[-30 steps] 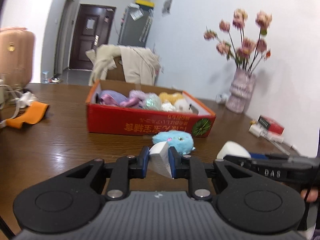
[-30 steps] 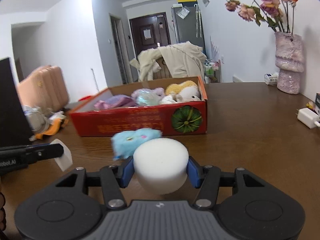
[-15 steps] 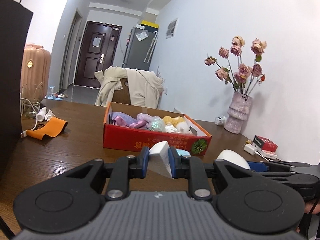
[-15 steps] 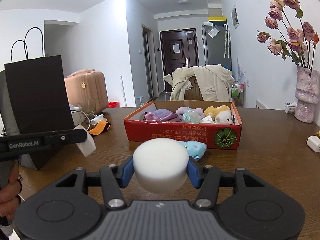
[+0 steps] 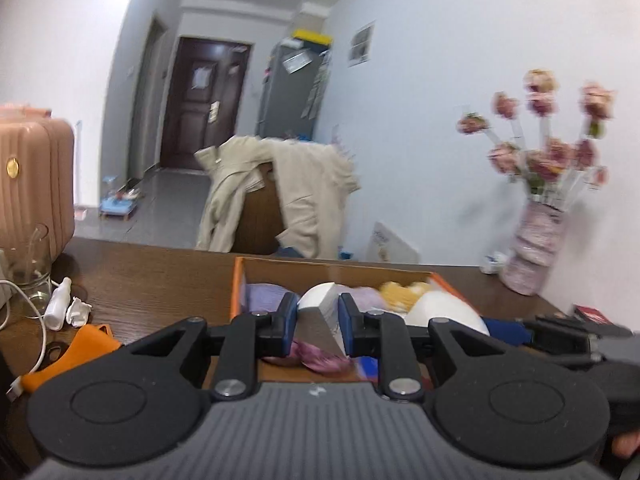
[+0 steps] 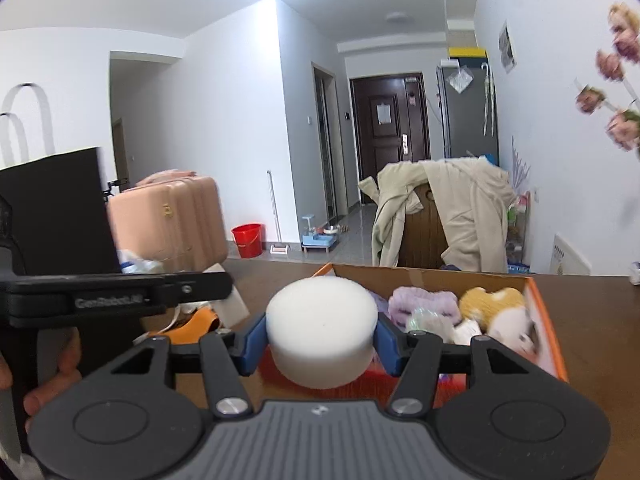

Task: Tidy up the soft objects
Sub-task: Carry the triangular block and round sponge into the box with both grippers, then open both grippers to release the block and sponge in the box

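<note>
My left gripper is shut on a white wedge-shaped sponge, held above the near wall of the red cardboard box. My right gripper is shut on a round white sponge, also held over the box's near edge. The box holds several plush toys: a purple one, a yellow one and a white one. The round sponge and the right gripper's arm show at the right of the left wrist view. The left gripper's arm shows at the left of the right wrist view.
A vase of pink flowers stands at the table's far right. A glass, a small white bottle and an orange cloth lie left of the box. A black paper bag stands at the left. A chair with a beige coat is behind the table.
Both grippers have risen and moved forward toward the box, now looking down into it from above its near edge. Each still holds its sponge. The blue plush on the table has dropped out of view.
</note>
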Demonstrator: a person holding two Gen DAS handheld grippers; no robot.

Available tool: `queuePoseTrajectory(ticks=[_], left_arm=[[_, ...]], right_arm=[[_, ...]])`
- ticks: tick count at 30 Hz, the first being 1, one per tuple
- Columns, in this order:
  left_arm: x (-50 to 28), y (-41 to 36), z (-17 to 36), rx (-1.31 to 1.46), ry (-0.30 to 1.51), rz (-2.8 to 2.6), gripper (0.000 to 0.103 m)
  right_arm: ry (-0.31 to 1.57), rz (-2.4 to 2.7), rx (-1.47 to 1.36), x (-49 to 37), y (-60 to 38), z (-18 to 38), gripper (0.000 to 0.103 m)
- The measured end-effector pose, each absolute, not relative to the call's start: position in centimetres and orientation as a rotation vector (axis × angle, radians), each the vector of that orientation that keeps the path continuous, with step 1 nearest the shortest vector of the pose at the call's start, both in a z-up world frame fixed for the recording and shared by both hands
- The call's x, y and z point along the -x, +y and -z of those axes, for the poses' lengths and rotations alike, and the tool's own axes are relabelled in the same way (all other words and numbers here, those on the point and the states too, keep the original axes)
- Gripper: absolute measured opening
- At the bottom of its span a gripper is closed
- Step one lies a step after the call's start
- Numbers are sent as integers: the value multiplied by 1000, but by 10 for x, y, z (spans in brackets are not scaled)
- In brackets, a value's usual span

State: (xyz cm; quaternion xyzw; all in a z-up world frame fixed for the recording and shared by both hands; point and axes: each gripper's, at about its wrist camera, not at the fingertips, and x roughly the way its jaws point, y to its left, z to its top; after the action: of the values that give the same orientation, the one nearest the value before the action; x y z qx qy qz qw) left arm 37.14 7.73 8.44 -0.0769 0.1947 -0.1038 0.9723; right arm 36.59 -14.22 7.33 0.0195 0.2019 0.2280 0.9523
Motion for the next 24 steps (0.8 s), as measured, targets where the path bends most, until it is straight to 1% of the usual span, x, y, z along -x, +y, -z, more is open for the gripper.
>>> queuePoseTrajectory(ticks=[5, 8, 11, 13, 15, 16, 18, 19, 22, 24], left_arm=[[-420, 79, -64, 168, 426, 191, 23], [-436, 79, -48, 144, 451, 199, 24], [-443, 79, -30, 131, 481, 199, 27], [-449, 79, -21, 112, 514, 191, 33], [-450, 83, -17, 130, 522, 185, 41], [-450, 84, -16, 138, 523, 188, 42], [-448, 87, -17, 145, 514, 188, 48], [-447, 88, -18, 148, 509, 187, 49], [-441, 90, -26, 146, 487, 176, 51], [-433, 92, -36, 146, 457, 163, 59]], right_arm=[[493, -441, -67, -432, -119, -43, 56], [548, -430, -83, -456, -109, -20, 56], [601, -443, -98, -470, -101, 0, 57], [620, -458, -94, -475, -97, 10, 57], [631, -439, -92, -479, -95, 17, 64], [628, -430, -99, -480, -95, 18, 69], [626, -426, -110, -480, -97, 19, 74], [625, -425, -111, -479, -98, 18, 77], [620, -431, -99, -476, -103, 12, 77], [597, -437, -99, -469, -107, 2, 77]])
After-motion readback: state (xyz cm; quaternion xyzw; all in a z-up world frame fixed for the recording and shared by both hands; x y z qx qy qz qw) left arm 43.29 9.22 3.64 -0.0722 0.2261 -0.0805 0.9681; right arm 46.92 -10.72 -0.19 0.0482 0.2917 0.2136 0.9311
